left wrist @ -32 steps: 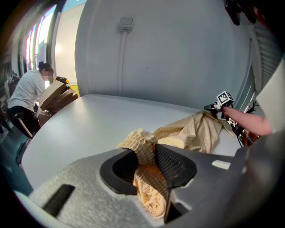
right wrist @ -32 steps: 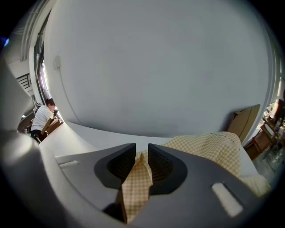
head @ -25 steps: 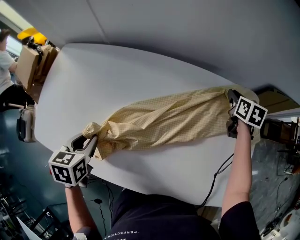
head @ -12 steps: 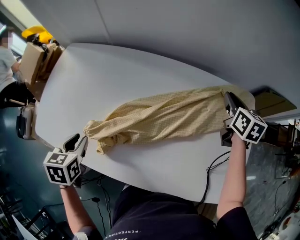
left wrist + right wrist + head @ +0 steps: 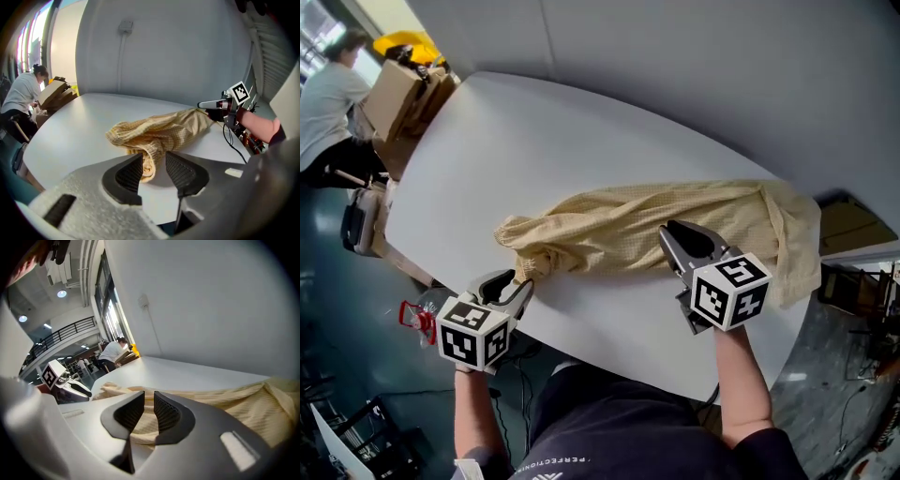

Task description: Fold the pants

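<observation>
Although the pants point(image 5: 647, 230) are laid out on the white table point(image 5: 544, 122), I'd say the folding proper has barely begun. They lie as one long, rumpled roll across the near half of the top. The left end is bunched into a knot close to the near edge, and the right end droops over the table's right rim. I see no flat panel, no crease and no layer doubled over.

My left gripper point(image 5: 520, 286) sits at the bunched end. Its jaws are spread and have just been opening. A lobe of cloth hangs between them, but the pads aren't pressing on it.

My right gripper point(image 5: 680, 234) hovers over the middle of the roll. Its jaws have just been closing and are down to a narrow slit, with nothing pinched; the cloth shows beyond the gap.

As I read it, nearly everything is left to do: spread and smooth the fabric, lay the legs together, then fold end over end. The overhanging right end could drag the whole piece sideways.
</observation>
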Action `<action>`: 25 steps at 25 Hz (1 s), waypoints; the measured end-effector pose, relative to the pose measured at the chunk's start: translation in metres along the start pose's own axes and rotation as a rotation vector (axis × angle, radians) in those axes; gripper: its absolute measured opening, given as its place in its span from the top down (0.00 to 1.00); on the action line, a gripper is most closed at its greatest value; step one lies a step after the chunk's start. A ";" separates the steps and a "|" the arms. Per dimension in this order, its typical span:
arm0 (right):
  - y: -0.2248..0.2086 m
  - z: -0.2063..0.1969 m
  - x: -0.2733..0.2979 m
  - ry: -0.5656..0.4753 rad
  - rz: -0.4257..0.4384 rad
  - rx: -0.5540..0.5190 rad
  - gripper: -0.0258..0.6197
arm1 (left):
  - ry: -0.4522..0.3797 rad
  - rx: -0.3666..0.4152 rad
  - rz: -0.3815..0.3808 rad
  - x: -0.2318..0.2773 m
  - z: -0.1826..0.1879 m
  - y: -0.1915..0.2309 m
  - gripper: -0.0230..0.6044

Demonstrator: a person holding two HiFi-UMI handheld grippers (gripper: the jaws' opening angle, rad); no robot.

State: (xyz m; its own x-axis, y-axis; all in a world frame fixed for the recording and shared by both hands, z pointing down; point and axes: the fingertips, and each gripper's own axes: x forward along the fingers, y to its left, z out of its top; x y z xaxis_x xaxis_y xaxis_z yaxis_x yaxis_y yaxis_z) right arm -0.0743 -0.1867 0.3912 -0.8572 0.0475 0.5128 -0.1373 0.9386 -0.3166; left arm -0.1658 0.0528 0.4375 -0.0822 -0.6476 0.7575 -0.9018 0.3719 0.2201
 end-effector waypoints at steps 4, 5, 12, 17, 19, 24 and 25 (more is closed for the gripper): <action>0.052 -0.022 0.025 0.053 0.105 0.003 0.86 | -0.026 -0.035 -0.026 0.009 -0.004 -0.003 0.67; 0.064 -0.028 0.031 0.070 0.127 -0.001 0.86 | -0.033 -0.046 -0.029 0.011 -0.004 -0.001 0.66; 0.133 -0.053 0.064 0.173 0.237 -0.048 0.87 | 0.001 -0.022 -0.056 0.026 -0.007 0.008 0.62; 0.150 -0.064 0.081 0.215 0.254 -0.061 0.87 | 0.031 -0.017 -0.088 0.040 -0.012 0.015 0.61; 0.150 -0.067 0.085 0.230 0.242 -0.074 0.87 | 0.024 0.042 -0.098 0.042 -0.010 0.014 0.78; 0.148 -0.065 0.088 0.242 0.226 -0.073 0.89 | -0.002 0.146 -0.139 0.031 -0.003 0.014 0.90; 0.147 -0.064 0.087 0.241 0.226 -0.075 0.89 | -0.027 0.178 -0.157 0.023 0.000 0.012 0.90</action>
State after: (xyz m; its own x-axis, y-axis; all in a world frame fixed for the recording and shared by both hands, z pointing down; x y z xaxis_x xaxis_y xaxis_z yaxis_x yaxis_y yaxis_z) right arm -0.1379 -0.0224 0.4401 -0.7183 0.3286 0.6132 0.0873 0.9170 -0.3891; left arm -0.1788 0.0425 0.4583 0.0558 -0.7067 0.7053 -0.9647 0.1439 0.2205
